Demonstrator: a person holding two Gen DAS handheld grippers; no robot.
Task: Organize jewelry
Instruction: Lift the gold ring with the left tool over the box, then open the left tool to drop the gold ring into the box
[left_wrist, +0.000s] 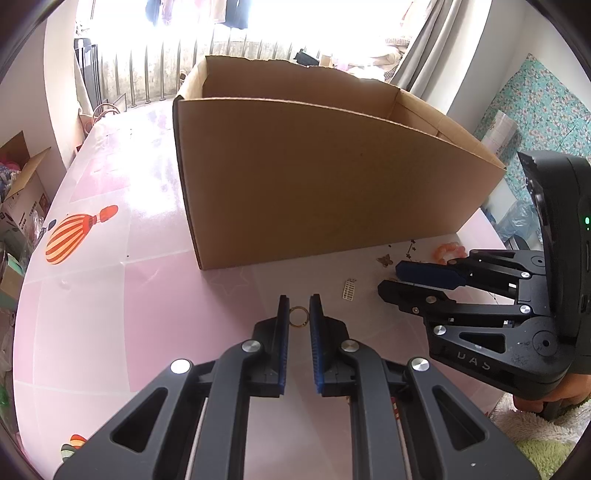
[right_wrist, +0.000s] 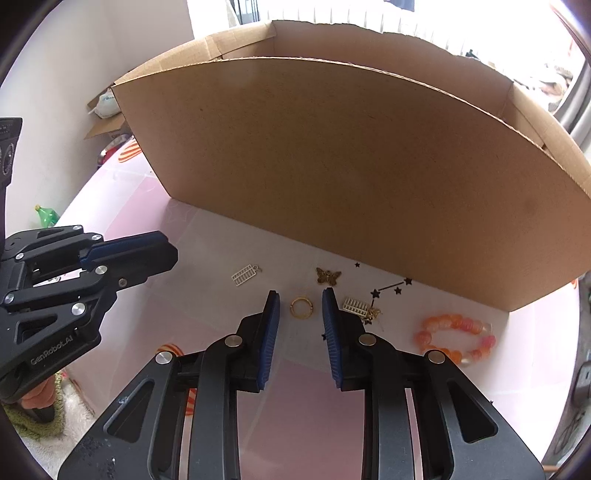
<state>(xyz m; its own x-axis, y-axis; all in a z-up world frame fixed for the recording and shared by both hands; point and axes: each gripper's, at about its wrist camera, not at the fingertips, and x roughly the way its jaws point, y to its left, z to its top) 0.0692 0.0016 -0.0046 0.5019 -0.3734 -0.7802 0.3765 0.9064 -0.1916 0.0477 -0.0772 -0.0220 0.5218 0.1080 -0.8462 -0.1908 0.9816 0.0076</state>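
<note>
Grippers both pitched steeply down at the pink glossy table, in front of a plain cardboard box. My left gripper is nearly closed, its ribbed blue pads pinching a thin gold ring at the tips. My right gripper stands spread, pads clear of a second gold ring lying flat on the table between them. Near it: a brassy butterfly charm, a white grid charm, and a bracelet of round orange-pink beads off to the right.
</note>
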